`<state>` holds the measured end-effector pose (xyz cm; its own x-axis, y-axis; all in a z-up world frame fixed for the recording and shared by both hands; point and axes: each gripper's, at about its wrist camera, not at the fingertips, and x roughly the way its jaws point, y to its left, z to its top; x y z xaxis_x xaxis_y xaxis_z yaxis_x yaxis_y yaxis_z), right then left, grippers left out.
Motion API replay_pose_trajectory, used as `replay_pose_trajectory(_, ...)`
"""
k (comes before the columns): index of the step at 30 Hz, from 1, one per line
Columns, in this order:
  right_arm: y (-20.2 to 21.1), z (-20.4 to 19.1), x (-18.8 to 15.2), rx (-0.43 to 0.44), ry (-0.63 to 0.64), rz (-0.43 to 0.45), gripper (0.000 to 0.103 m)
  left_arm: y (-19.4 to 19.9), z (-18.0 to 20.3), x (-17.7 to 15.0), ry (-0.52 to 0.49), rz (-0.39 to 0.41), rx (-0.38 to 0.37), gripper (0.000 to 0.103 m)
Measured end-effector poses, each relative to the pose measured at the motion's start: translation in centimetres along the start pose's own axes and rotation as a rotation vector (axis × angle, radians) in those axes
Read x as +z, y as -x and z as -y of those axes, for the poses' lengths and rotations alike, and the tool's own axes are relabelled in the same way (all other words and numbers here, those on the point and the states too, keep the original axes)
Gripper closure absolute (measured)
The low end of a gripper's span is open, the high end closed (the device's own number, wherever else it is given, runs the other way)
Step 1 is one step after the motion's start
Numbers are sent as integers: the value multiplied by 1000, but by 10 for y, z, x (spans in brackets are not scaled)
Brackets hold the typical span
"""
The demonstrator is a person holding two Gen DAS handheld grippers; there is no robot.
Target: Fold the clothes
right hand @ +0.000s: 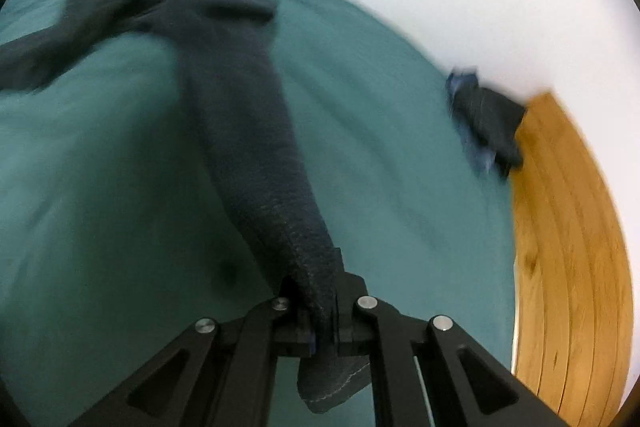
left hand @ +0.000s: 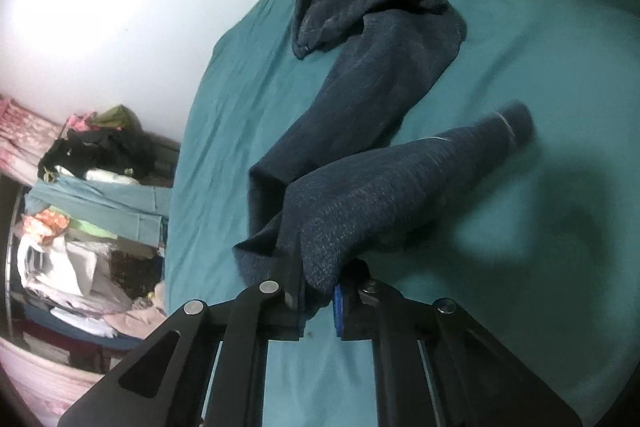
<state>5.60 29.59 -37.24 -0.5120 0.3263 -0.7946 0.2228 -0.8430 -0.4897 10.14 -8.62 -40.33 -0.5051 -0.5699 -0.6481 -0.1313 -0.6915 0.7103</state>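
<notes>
Two grippers are both clamping the same dark blue garment, which is lying stretched across the teal bedsheet. Open shelves at 9 o'clock in the left wrist view are holding stacks of folded and crumpled cloth, with a dark heap on top; single items there are too small to tell apart. Left gripper is clenching a bunched fold of the garment, fabric rising from the jaws toward 12 o'clock, one end sticking out toward 2 o'clock. Right gripper is pinching a narrow end of the garment, a hemmed tip hanging below the jaws at 6 o'clock and the rest running up to 11 o'clock, where it is spreading out, blurred. A second dark cloth bundle is sitting at 2 o'clock at the sheet's edge, beside a wooden board; blur is hiding what kind of garment it is. Garment's far end is getting cut off at the frame top in the left wrist view.
</notes>
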Motion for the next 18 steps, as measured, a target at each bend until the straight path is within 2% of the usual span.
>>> replay_pose_trajectory(3,57,-17,-54,88,-15,-122,100,24,-11,-27,-41,38,-29,95)
replay_pose_trajectory(5,69,-37,-76,176,-5,-208,100,50,-16,-47,-77,55,-56,95)
replay_pose_trajectory(8,84,-65,-109,313,8,-337,97,82,-11,-82,-181,4,-115,94)
replay_pose_trajectory(9,78,-72,-111,388,10,-384,92,86,-7,-92,-218,-10,-127,89)
replay_pose_trajectory(10,73,-79,-109,450,39,-429,76,92,-5,-100,-259,-18,-141,87)
replay_pose_trajectory(11,70,-82,-109,515,69,-459,56,100,-5,-105,-295,-20,-159,74)
replay_pose_trajectory(12,69,-79,-100,603,80,-476,49,109,-10,-108,-317,-18,-186,57)
replay_pose_trajectory(13,72,-69,-82,642,59,-456,45,119,-20,-108,-314,-12,-228,48)
replay_pose_trajectory(15,76,-48,-47,720,17,-416,24,141,-51,-92,-231,4,-309,21)
replay_pose_trajectory(16,77,-38,-27,750,-1,-390,17,147,-68,-80,-172,10,-329,16)
replay_pose_trajectory(17,66,-31,2,730,-7,-336,15,145,-82,-63,-106,15,-321,5)
replay_pose_trajectory(18,55,-24,32,710,-12,-283,15,132,-91,-43,-56,15,-275,0)
